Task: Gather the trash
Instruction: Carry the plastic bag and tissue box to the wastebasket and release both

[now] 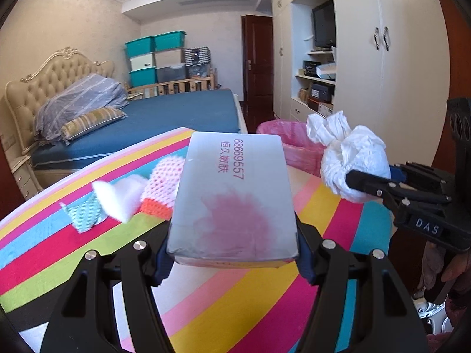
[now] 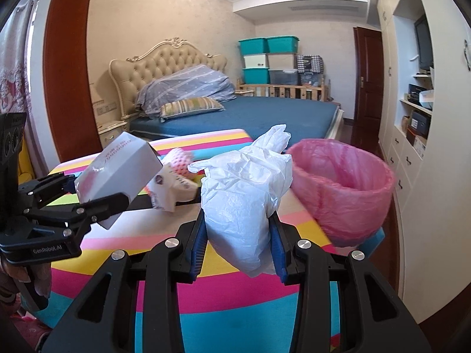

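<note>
My left gripper [image 1: 232, 260] is shut on a grey cardboard box [image 1: 234, 197] with red print, held above the striped table [image 1: 265, 303]. It also shows in the right wrist view [image 2: 117, 173]. My right gripper [image 2: 237, 253] is shut on a crumpled white plastic bag [image 2: 244, 194], held above the table just left of the bin. The bag also shows at the right of the left wrist view [image 1: 353, 161]. A bin with a pink liner [image 2: 344, 188] stands at the table's far right corner, open and apparently empty.
Pink and teal foam fruit nets [image 1: 162, 182] and a white foam piece [image 1: 123, 197] lie on the table's far left part. A blue bed [image 1: 164, 117] lies behind the table. A white wardrobe [image 1: 368, 58] with shelves stands at the right.
</note>
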Demonstrator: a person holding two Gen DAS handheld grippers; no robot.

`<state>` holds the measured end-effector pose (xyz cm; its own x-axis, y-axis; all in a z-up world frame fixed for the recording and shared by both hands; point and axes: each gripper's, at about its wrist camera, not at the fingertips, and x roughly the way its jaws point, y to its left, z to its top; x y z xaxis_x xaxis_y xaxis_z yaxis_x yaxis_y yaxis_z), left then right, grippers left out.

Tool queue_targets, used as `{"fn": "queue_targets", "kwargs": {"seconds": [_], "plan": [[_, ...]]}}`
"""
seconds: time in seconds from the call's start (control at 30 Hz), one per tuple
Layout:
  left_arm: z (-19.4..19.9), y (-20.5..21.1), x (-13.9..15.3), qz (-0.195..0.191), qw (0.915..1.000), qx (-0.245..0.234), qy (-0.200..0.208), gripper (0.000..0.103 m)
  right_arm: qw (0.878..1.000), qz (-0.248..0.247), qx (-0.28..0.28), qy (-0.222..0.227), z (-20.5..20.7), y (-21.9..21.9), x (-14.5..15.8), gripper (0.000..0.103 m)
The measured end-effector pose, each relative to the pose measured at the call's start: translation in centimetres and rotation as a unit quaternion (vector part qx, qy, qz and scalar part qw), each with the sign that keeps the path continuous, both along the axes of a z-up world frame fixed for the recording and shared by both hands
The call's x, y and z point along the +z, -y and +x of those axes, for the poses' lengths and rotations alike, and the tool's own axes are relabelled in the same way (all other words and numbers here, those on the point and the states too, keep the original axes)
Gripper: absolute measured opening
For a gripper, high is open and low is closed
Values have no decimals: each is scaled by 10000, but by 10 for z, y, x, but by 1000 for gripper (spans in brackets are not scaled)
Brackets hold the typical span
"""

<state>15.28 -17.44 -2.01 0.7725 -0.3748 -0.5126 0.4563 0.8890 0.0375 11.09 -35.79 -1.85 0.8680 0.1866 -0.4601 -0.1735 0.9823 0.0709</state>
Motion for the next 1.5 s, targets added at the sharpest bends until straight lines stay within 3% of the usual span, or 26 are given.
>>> {"fn": "queue_targets", "kwargs": {"seconds": [0.47,0.77,1.0,1.17,1.37,1.5], "plan": [[42,48,4,-45,9983,-495,-307,64,9993,-66,-373,-61,17,56,3,37],[92,85,19,-181,9960,-715,-497,64,9986,-211,-475,92,37,95,13,37],[142,137,30,-151,9938,-887,-649,64,9976,-127,-683,36,76,137,18,38],[180,164,33,-380,9908,-917,-919,64,9968,136,-794,1,104,165,16,38],[213,196,34,-417,9897,-950,-984,64,9975,163,-689,-63,132,182,10,38],[230,208,33,-644,9879,-912,-1077,65,9985,171,-523,-81,151,184,8,43]]}}
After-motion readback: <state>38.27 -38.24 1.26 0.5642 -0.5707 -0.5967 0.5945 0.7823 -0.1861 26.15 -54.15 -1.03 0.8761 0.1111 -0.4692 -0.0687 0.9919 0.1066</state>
